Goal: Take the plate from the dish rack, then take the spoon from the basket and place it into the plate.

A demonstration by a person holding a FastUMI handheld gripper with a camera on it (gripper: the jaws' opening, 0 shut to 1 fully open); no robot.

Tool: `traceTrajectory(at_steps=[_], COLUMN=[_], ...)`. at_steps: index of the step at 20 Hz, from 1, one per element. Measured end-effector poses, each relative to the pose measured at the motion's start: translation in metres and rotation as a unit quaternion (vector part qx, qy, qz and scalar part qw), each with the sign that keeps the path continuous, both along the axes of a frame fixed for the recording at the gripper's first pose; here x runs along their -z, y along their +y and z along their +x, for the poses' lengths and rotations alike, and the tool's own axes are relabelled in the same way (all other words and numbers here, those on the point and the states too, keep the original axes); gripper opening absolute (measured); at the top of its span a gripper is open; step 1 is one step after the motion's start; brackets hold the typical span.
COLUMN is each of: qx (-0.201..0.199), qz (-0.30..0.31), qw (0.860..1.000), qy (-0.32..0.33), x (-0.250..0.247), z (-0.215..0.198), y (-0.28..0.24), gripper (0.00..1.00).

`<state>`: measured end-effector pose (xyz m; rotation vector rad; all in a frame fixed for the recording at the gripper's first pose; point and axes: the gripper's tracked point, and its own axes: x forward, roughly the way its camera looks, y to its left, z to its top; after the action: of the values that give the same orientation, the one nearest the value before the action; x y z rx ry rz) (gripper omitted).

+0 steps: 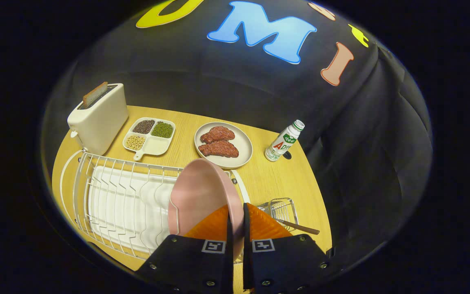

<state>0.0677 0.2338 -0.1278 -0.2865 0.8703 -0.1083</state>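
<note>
Fingers of our gripper stand nearly together, pinching the rim of the pink plate, which rises on edge above the white wire dish rack; its lower rim is hidden between them. Just right of the fingers sits a small wire basket, partly covered, with the spoon handle sticking out, its bowl hidden. Beyond, we see a grey plate of meat, a divided tray of beans, a toaster holding a slice, and a bottle whose label is too small to make out.
</note>
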Motion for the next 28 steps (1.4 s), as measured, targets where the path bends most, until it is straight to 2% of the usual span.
traceTrajectory(at_steps=[7, 13, 15, 23, 28], qx=[-0.016, -0.064, -0.064, -0.036, -0.042], qz=[-0.022, -0.131, -0.156, -0.062, 0.015], qw=[1.000, 0.989, 0.984, 0.995, 0.996], qy=[0.001, -0.039, -0.062, -0.068, -0.071], x=[-0.017, -0.037, -0.053, -0.086, -0.110], z=[0.001, 0.004, 0.011, 0.011, -0.008], y=[0.003, 0.016, 0.013, -0.004, -0.025], gripper=[0.09, 0.09, 0.09, 0.09, 0.09])
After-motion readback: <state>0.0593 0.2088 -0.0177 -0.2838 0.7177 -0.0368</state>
